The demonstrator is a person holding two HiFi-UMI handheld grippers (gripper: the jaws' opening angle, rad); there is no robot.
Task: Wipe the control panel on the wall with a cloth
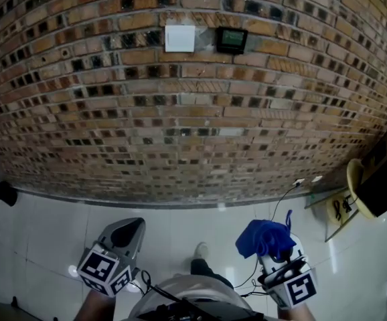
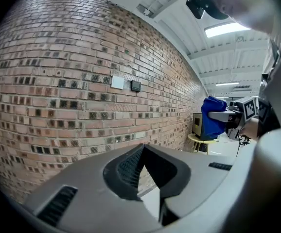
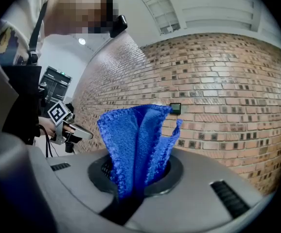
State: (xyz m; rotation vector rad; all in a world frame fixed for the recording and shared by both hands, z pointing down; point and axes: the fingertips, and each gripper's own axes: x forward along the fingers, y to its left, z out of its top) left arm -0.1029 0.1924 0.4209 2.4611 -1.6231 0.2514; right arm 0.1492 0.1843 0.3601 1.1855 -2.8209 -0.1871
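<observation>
A small dark control panel (image 1: pixel 231 40) is mounted high on the brick wall, beside a white cover plate (image 1: pixel 179 38). Both also appear in the left gripper view, the panel (image 2: pixel 136 86) and the plate (image 2: pixel 117 82). My right gripper (image 1: pixel 274 251) is low at the right, far from the wall, shut on a folded blue cloth (image 1: pixel 266 237). In the right gripper view the cloth (image 3: pixel 138 144) stands up out of the jaws (image 3: pixel 135 178), with the panel (image 3: pixel 175 108) just behind its top edge. My left gripper (image 1: pixel 130 229) is low at the left, shut and holding nothing (image 2: pixel 148 174).
A yellow stool (image 1: pixel 351 179) carrying a dark box (image 1: pixel 384 172) stands by the wall at the right. A cable runs across the white floor to a socket strip (image 1: pixel 299 181). A black object (image 1: pixel 7 192) lies at the far left. The person's shoe (image 1: pixel 201 249) is between the grippers.
</observation>
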